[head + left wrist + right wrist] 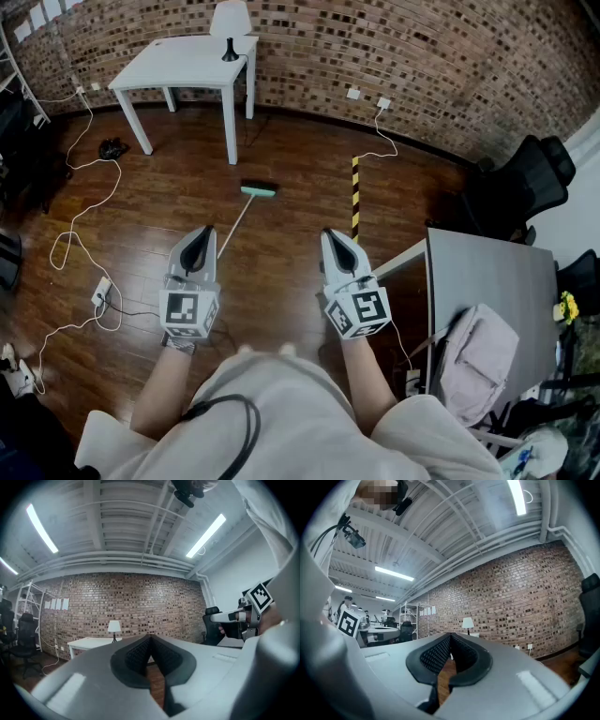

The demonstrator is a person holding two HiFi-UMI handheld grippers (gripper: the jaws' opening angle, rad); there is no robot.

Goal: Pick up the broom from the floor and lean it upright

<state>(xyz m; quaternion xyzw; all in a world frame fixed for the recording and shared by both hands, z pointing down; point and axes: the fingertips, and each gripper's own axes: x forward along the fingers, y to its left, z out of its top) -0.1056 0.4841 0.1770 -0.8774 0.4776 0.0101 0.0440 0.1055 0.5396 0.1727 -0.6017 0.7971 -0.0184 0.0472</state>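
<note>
Ahead of the left gripper (199, 234) and right gripper (335, 238), jaws closed and empty, lies the broom (258, 190).

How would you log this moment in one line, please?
stage: before pickup | broom: lying on floor, not held | left gripper: jaws shut, empty | right gripper: jaws shut, empty

Both arms are stretched out in front of the body, side by side with a gap between them. The left forearm (161, 384) and right forearm (367, 380) are bare below the sleeves. The left claw (197, 234) and right claw (335, 236) point forward and sit level, marker cubes on top. Jaws on both are pressed together at the tips, with nothing pinched in either.
</note>
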